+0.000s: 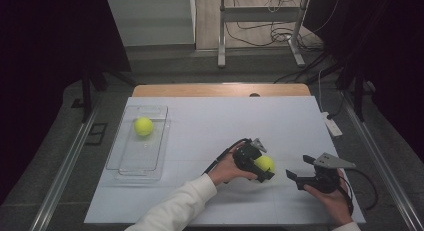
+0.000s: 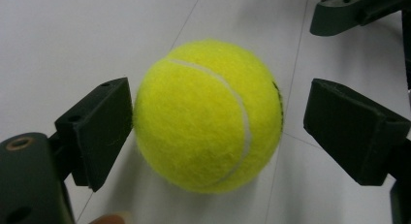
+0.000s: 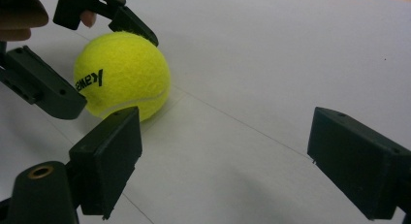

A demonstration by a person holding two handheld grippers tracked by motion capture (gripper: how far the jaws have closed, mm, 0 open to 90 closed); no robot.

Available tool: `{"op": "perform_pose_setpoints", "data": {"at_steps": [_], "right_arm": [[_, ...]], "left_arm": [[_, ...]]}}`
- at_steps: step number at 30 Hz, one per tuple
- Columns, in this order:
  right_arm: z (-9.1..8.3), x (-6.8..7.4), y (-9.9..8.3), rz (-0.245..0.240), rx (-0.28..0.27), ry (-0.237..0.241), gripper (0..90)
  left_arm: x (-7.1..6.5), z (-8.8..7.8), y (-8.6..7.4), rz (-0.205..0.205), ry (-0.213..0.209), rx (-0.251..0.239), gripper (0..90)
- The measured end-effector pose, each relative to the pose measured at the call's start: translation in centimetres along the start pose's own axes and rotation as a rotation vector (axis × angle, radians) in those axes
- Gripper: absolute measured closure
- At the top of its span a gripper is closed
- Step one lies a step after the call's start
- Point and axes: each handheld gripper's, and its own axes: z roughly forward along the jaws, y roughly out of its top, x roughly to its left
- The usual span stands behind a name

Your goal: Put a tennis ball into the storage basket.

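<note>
The left gripper [image 1: 262, 167] is sitting w/ its jaws spread around a yellow tennis ball [image 1: 264, 163] on the white table sheet [image 1: 220, 126]. In the left gripper view the ball [image 2: 208, 116] is lying between the two black pads: one pad [image 2: 99, 129] is touching or all but touching the ball's side, the other pad [image 2: 356, 129] is standing apart from it w/ a clear gap, so the jaws are wide and not yet clamping. The ball is resting on the sheet, not lifted.

The right gripper [image 1: 301, 170] is hovering just beside, jaws parted wide w/ nothing between them. In the right gripper view its own pads [image 3: 109, 158] are standing far apart; the ball [image 3: 122, 74] is lying beyond the nearer pad, off to that side, black lettering showing, framed by the left gripper [image 3: 104, 64].

Well apart from both grippers, a second tennis ball [image 1: 143, 126] is sitting in a clear plastic tray [image 1: 150, 163] towards the sheet's far-left part.
</note>
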Motion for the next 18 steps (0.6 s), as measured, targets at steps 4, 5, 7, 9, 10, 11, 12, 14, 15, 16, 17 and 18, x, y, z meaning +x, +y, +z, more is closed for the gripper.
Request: {"op": "perform_pose_setpoints", "data": {"at_steps": [4, 5, 7, 9, 10, 11, 12, 14, 15, 16, 17, 18], "right_arm": [[0.0, 0.03, 0.0, -0.002, 0.0, -0.002, 12.6], [-0.02, 0.02, 0.0, -0.001, -0.003, 0.0, 12.5], [-0.04, -0.03, 0.0, 0.0, -0.005, -0.001, 12.5], [-0.04, -0.04, 0.0, 0.0, -0.005, -0.001, 12.6], [-0.05, -0.04, 0.0, 0.0, -0.005, -0.001, 12.6], [-0.04, -0.04, 0.0, 0.0, -0.005, -0.001, 12.5], [-0.02, -0.04, 0.0, -0.001, -0.004, -0.001, 12.5], [-0.02, -0.05, -0.01, 0.0, -0.005, 0.0, 12.5], [-0.02, -0.06, -0.01, 0.0, -0.005, -0.001, 12.5], [-0.03, -0.04, 0.0, 0.0, -0.004, -0.002, 12.5], [-0.04, -0.03, 0.0, -0.001, -0.005, -0.002, 12.5], [-0.05, -0.03, 0.0, -0.001, -0.005, -0.002, 12.5]], "left_arm": [[0.2, 0.54, 0.0, -0.005, -0.004, 0.007, 11.9], [0.23, 0.67, -0.01, -0.006, -0.002, 0.017, 12.4], [0.27, 0.84, -0.08, -0.005, 0.011, 0.021, 16.9], [0.27, 0.84, -0.11, -0.002, 0.022, 0.024, 20.8], [0.29, 0.81, -0.1, -0.004, 0.02, 0.022, 25.3], [0.32, 0.79, -0.09, -0.005, 0.019, 0.025, 25.8], [0.31, 0.76, -0.08, -0.004, 0.02, 0.026, 26.2], [0.22, 0.71, -0.07, 0.001, 0.025, 0.03, 26.3], [0.16, 0.68, -0.05, 0.009, 0.029, 0.033, 26.4], [0.11, 0.65, -0.05, 0.015, 0.031, 0.033, 26.5], [0.07, 0.62, -0.04, 0.015, 0.031, 0.032, 26.5], [0.05, 0.54, -0.03, 0.018, 0.031, 0.031, 26.6]]}}
